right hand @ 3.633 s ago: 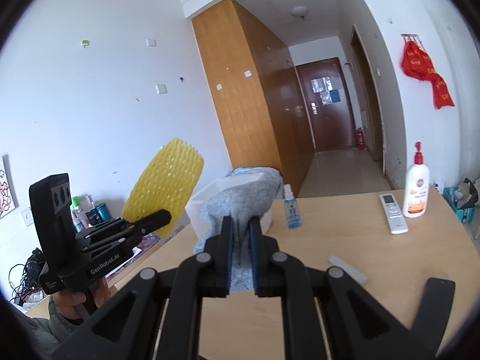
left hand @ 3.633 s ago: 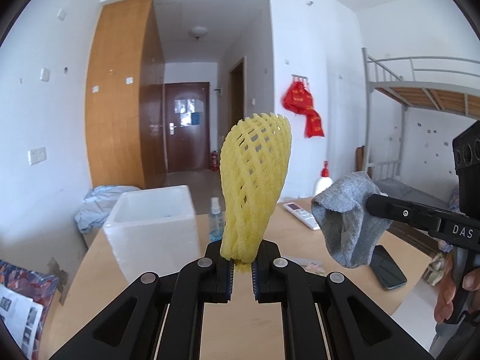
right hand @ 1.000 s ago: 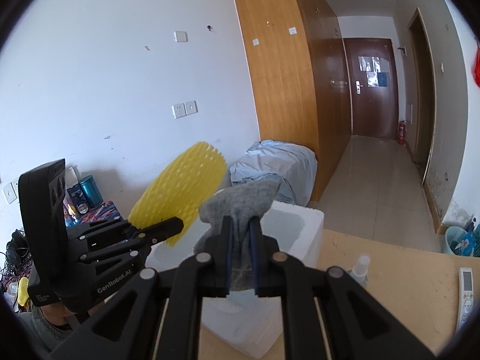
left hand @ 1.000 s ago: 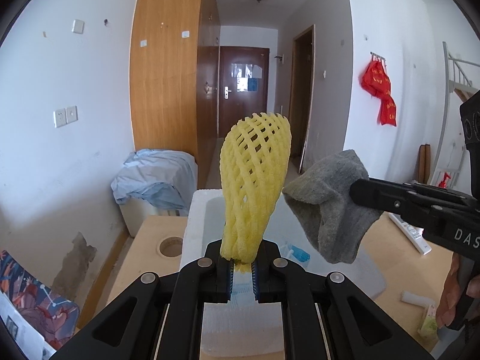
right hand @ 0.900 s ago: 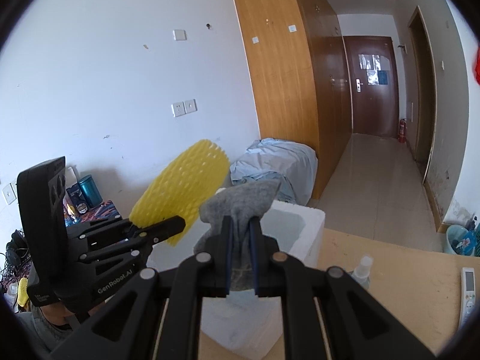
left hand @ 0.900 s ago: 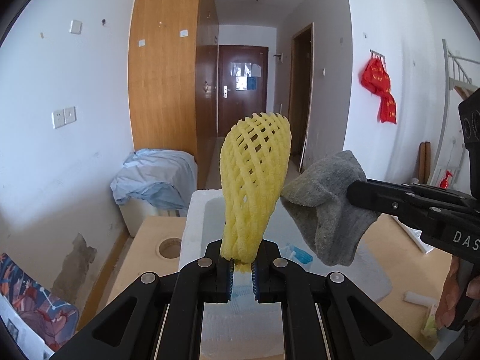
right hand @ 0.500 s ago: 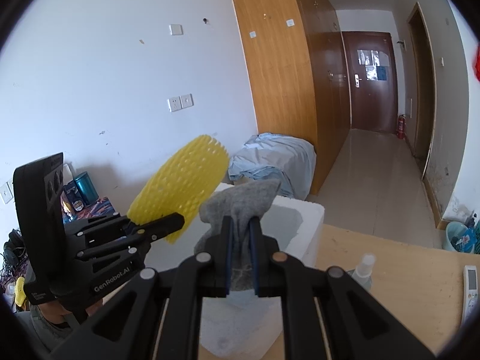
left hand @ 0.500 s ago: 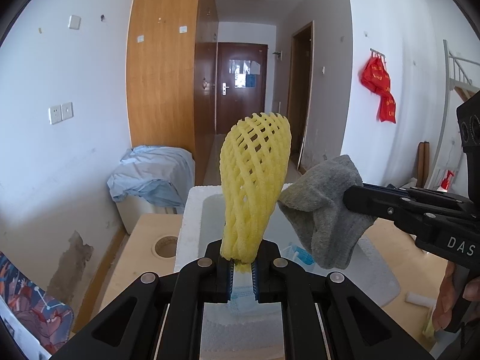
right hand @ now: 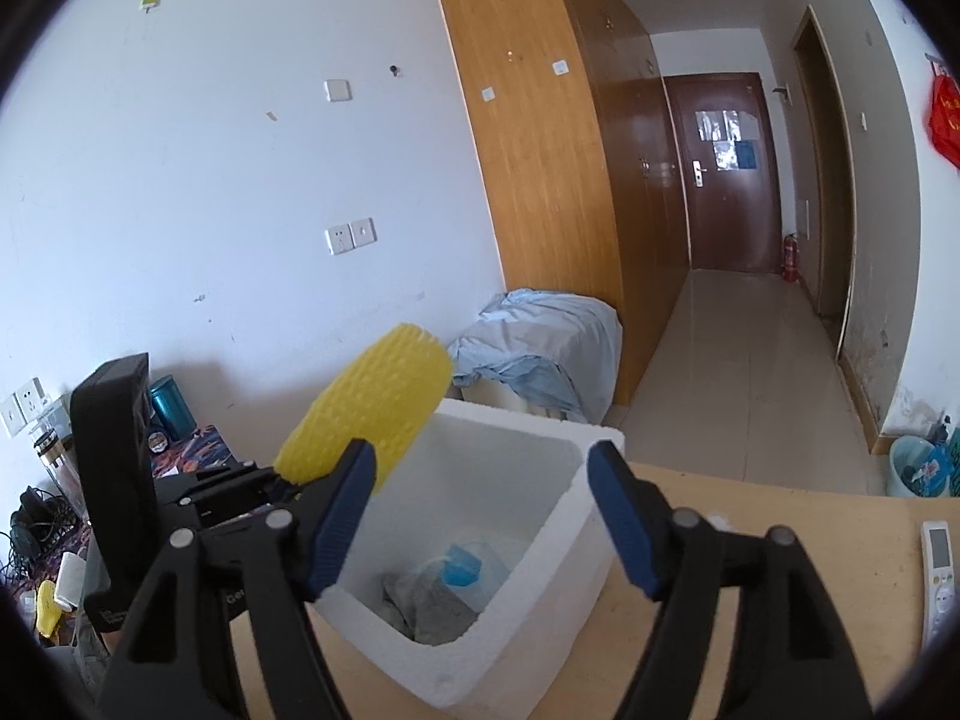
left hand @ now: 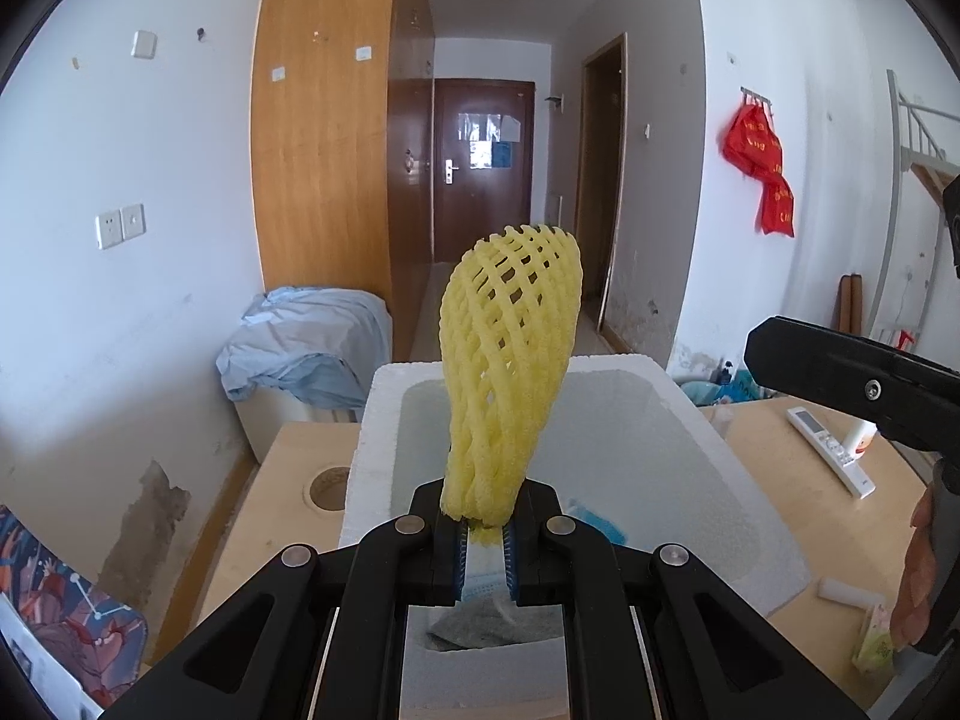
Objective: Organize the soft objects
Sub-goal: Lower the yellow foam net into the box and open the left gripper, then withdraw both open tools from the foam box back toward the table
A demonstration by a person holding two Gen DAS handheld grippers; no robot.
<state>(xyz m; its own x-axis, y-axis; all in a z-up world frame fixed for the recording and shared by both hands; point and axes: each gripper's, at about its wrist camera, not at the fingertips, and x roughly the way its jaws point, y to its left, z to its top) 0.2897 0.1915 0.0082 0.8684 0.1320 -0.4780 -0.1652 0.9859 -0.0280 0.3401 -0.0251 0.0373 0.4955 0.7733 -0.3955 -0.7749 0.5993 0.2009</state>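
My left gripper (left hand: 482, 540) is shut on the base of a yellow foam fruit net (left hand: 507, 372), which stands upright over the white foam box (left hand: 720, 456). In the right wrist view the same yellow net (right hand: 372, 408) juts over the box's left rim. My right gripper (right hand: 480, 510) hangs above the white foam box (right hand: 540, 594); its jaws are opening and nothing is between them. The grey sock (right hand: 429, 606) lies on the box floor beside a blue and clear packet (right hand: 462, 567). A bit of grey sock (left hand: 480, 636) shows below my left fingers.
The box stands on a wooden table (right hand: 750, 630). A white remote (left hand: 831, 450) and a small white foam piece (left hand: 843, 591) lie at the right. A round cable hole (left hand: 327, 483) is left of the box. A person's hand (left hand: 915, 576) holds the right gripper.
My right gripper has opened and let go of the grey sock, which has dropped into the white foam box. The left gripper keeps its hold on the yellow net.
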